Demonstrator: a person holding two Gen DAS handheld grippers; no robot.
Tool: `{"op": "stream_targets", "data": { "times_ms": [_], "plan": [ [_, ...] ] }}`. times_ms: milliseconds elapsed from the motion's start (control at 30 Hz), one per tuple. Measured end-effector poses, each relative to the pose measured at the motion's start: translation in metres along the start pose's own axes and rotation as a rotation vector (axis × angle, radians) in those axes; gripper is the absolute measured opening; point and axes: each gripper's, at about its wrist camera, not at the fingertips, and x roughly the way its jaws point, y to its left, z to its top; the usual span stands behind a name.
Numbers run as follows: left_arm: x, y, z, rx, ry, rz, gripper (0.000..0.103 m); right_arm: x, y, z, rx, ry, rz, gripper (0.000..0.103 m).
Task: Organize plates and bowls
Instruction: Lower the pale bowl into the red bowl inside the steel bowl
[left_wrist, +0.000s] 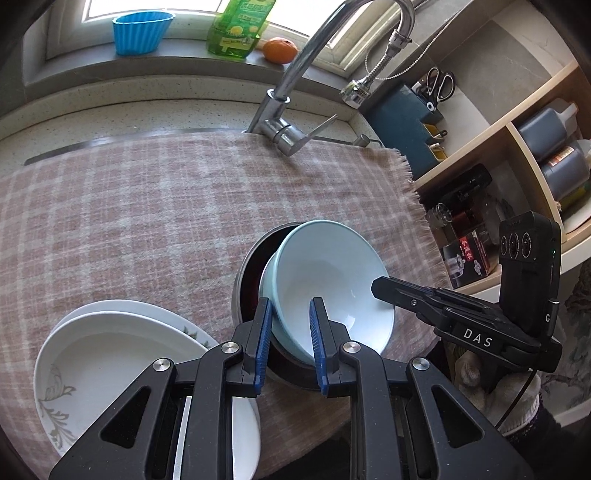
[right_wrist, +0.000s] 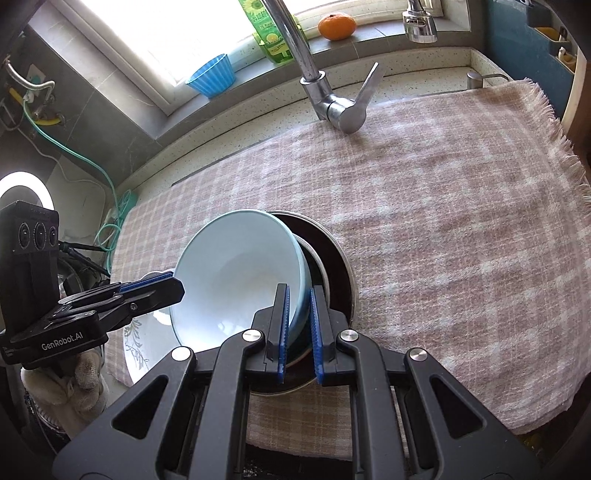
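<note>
A pale blue bowl (left_wrist: 332, 284) is held tilted between 2 grippers above a dark, metal-rimmed bowl (left_wrist: 251, 273) that sits on a pink checked cloth (left_wrist: 147, 206) spread over the sink area.

The left gripper (left_wrist: 291, 347) has its blue pads closed on the near rim of the pale blue bowl, 1 pad outside the wall and 1 inside, with only the bowl's wall between them. The right gripper (right_wrist: 299, 332) is clamped the same way on the opposite side of the rim, its pads nearly together on the thin wall. In the left wrist view the right gripper (left_wrist: 384, 288) reaches in from the right with its tip at the bowl's edge; in the right wrist view the left gripper (right_wrist: 173, 288) comes in from the left and meets the bowl's (right_wrist: 236, 273) rim. A hand in a light knitted glove (left_wrist: 498, 387) holds the right gripper's handle.

The pale blue bowl leans partly into the dark bowl (right_wrist: 332, 266), its lower edge inside the metal rim. Just to the left, 2 white plates (left_wrist: 110, 354) with a grey leaf pattern lie stacked on the cloth.

Behind the cloth stands a chrome tap (left_wrist: 295, 92). On the windowsill are a blue fluted cup (left_wrist: 142, 31), a green bottle of dish soap (left_wrist: 238, 29) and an orange (left_wrist: 280, 50).
</note>
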Motion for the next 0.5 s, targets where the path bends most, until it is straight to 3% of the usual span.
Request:
{"op": "stream_targets", "data": {
  "times_ms": [500],
  "plan": [
    [0.012, -0.001, -0.003, 0.003, 0.028, 0.013, 0.018, 0.005, -0.007, -0.004, 0.007, 0.017, -0.008, 0.011]
  ]
}}
